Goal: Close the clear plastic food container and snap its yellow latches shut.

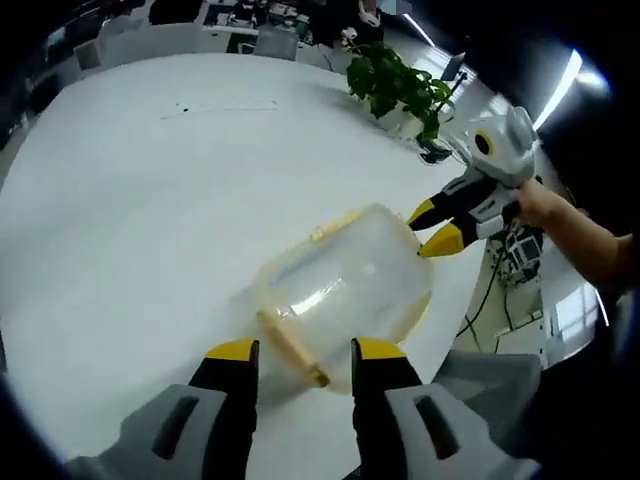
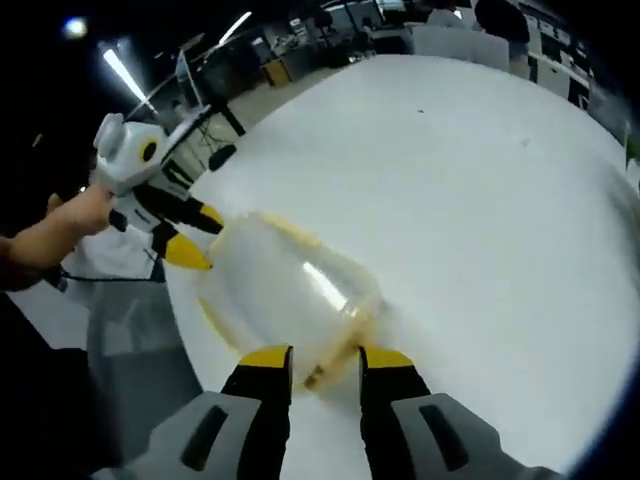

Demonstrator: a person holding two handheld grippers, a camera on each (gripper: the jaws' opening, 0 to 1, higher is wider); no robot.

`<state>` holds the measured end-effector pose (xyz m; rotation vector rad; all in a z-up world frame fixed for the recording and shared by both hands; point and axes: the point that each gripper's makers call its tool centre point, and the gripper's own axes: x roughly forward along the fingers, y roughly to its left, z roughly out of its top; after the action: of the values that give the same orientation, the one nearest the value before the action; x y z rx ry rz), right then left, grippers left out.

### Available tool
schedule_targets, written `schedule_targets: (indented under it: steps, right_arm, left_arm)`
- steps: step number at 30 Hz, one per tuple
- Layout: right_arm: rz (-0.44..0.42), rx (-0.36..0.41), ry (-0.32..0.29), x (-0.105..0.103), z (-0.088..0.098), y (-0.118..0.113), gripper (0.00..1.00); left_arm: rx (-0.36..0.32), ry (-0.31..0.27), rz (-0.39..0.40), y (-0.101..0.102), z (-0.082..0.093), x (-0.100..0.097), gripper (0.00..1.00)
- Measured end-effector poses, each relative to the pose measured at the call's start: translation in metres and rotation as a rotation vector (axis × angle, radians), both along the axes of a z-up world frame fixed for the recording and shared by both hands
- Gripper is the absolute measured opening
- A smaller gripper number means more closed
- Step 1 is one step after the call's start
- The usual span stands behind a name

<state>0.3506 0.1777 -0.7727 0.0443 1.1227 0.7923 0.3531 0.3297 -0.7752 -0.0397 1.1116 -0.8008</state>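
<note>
Latching looks like the step in hand. Your left gripper (image 1: pixel 296 362) has its jaws spread around a yellow latch (image 1: pixel 290 347) on the near edge of the clear container (image 1: pixel 345 290), which lies on the white table (image 1: pixel 150 200). Your right gripper (image 2: pixel 325 368) meets the opposite end, jaws spread about another yellow latch (image 2: pixel 335 358). The lid seems already down. Next, I judge, you press each latch flat while bracing the far side.
</note>
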Motion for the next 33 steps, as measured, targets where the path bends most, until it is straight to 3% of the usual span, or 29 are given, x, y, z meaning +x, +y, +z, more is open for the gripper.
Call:
schedule_targets:
  steps: [7,9,17,18,19,20,22,25,33]
  right_arm:
    - [0.014,-0.005,0.007,-0.001,0.0,0.001,0.25]
    - [0.007,-0.005,0.033,-0.003,-0.002,0.001,0.24]
    - [-0.003,0.013,0.025,-0.003,-0.001,0.003,0.19]
    - [0.021,0.003,0.068,-0.014,-0.003,0.001,0.19]
    - [-0.008,-0.004,0.072,-0.014,-0.003,0.0,0.19]
    - [-0.008,-0.004,0.065,-0.014,-0.004,0.002,0.19]
    - [0.002,-0.006,0.073,-0.011,-0.005,0.003,0.19]
    - [0.006,-0.012,0.088,-0.01,-0.005,0.006,0.2]
    - [-0.017,-0.037,0.093,-0.001,-0.004,0.009,0.21]
  left_arm:
    - [0.007,0.004,-0.002,-0.002,0.0,-0.002,0.31]
    - [0.005,0.01,0.0,-0.002,0.0,-0.002,0.31]
    - [-0.006,0.004,0.031,-0.003,0.0,-0.002,0.28]
    - [-0.005,0.001,0.026,-0.003,0.0,-0.002,0.28]
    - [-0.019,0.032,0.069,-0.004,0.0,0.0,0.27]
    - [0.009,0.047,0.09,0.001,-0.003,-0.002,0.25]
    - [-0.009,0.042,0.057,-0.006,-0.002,0.0,0.24]
    - [0.012,0.059,0.057,-0.008,-0.001,0.0,0.25]
    - [0.015,0.041,0.06,-0.007,0.0,-0.001,0.27]
